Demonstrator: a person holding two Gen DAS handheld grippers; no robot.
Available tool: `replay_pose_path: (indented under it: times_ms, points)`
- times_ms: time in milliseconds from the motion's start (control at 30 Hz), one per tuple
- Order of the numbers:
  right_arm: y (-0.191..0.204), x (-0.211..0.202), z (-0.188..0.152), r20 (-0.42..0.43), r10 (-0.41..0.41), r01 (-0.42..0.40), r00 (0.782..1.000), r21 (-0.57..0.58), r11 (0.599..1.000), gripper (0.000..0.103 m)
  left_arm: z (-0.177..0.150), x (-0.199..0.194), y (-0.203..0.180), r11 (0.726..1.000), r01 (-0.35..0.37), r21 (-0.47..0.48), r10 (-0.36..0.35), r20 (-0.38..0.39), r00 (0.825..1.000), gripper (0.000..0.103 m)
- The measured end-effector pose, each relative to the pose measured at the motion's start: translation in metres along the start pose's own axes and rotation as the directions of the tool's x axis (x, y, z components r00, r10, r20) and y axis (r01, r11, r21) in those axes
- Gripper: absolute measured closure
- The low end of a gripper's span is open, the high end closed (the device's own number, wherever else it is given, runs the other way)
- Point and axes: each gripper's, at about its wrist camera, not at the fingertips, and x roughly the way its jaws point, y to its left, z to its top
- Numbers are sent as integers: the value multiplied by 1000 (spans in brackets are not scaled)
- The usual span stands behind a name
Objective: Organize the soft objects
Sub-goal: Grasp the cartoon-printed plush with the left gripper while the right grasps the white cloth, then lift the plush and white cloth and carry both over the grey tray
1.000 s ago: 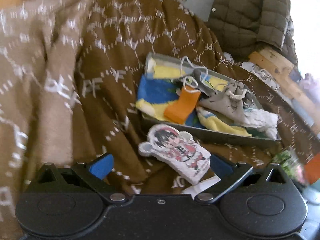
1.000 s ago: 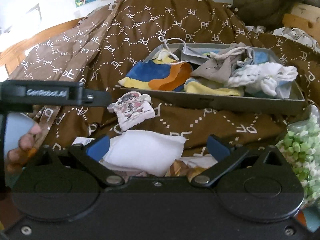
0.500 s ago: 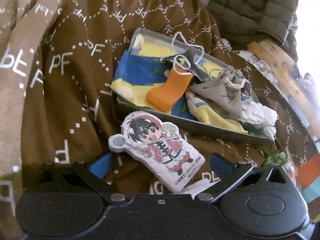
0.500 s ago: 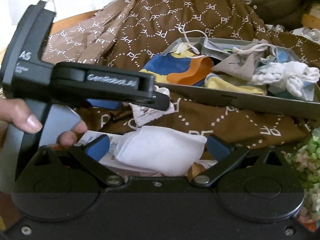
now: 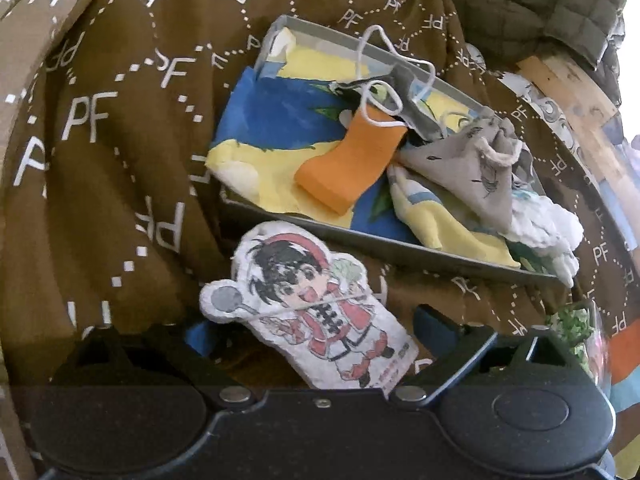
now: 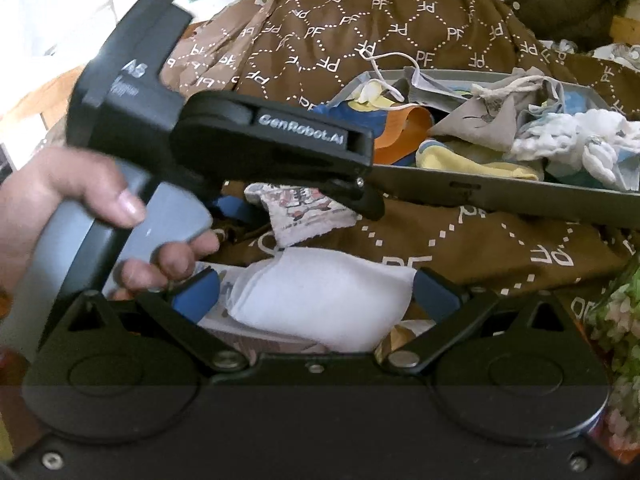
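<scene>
A flat character cushion (image 5: 308, 312) printed with a figure in red lies on the brown blanket just in front of the grey tray (image 5: 400, 246). My left gripper (image 5: 316, 332) straddles it and its jaws are closing, the blue pads beside the cushion's two ends and not pressing on it. The right wrist view shows the same left gripper (image 6: 304, 208) from the side, over the cushion (image 6: 304, 216). My right gripper (image 6: 316, 294) stands open around a white pouch (image 6: 320, 292) lying low on the pile. The tray (image 6: 500, 200) holds several soft cloths.
In the tray lie a blue-yellow cloth (image 5: 276, 120), an orange piece (image 5: 352, 164), a grey drawstring pouch (image 5: 472, 168) and a white fluffy item (image 5: 544, 228). A brown blanket (image 5: 120, 160) covers the surface. A quilted jacket (image 5: 540, 4) sits behind; a bag of green bits (image 6: 616, 320) is right.
The left gripper has moved forward and down over the character cushion, which now lies between its fingers. In the right view the left gripper and the hand have come in from the left.
</scene>
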Motion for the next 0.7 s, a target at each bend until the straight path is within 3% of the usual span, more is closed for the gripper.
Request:
replay_pose_path:
  times_ms: [367, 700]
  points:
    - [2, -3, -2, 9, -20, 20, 1000, 25, 1000, 32, -8, -11, 12, 1000, 19, -4, -19, 38, 999, 31]
    - [-3, -7, -6, 12, -10, 9, 1000, 93, 996, 62, -17, -26, 24, 995, 73, -60, -69, 77, 995, 33]
